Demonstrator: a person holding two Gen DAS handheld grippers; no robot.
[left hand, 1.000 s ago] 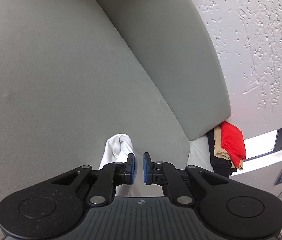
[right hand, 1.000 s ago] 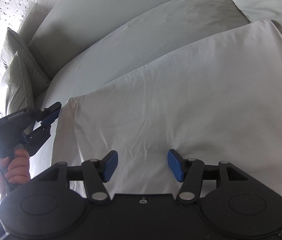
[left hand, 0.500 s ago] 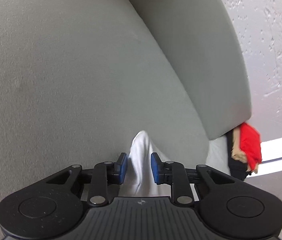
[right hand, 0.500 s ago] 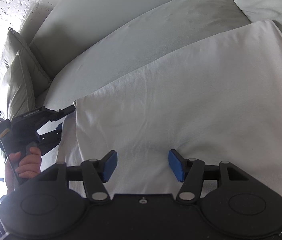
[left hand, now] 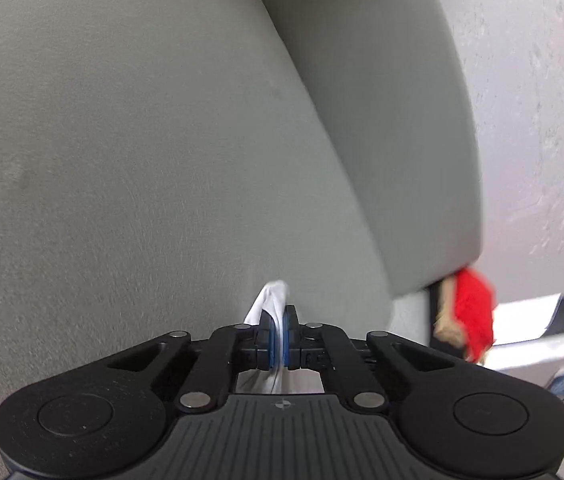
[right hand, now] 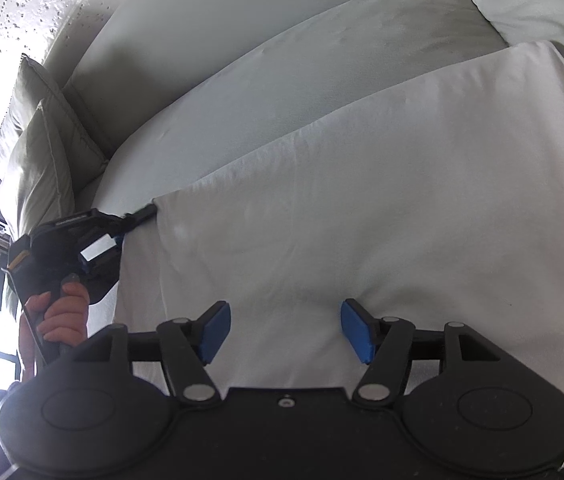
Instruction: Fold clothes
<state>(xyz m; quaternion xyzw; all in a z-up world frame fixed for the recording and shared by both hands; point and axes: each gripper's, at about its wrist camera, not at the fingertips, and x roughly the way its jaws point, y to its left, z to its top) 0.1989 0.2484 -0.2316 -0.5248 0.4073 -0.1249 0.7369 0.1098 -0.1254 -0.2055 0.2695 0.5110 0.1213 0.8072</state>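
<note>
Left gripper (left hand: 281,336) pinches white garment (right hand: 362,208); lettering unreadable.

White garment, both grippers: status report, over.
Left gripper shut on corner of white garment. Right gripper open, above the cloth, gripping nothing. Garment spread on sofa. Nothing in the way.

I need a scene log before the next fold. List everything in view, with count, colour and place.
white garment: one, white, spread flat on the sofa seat.
sofa: one, pale grey.
throw pillows: two, beige-grey, at the sofa's far end.
clothes pile: one, red, tan and black, beyond the sofa's other end.
textured wall: white, behind the sofa.
left hand-held gripper: black with blue pads, shut on the garment's corner.
right hand-held gripper: open, above the garment.
left hand: on its gripper's handle.
</note>
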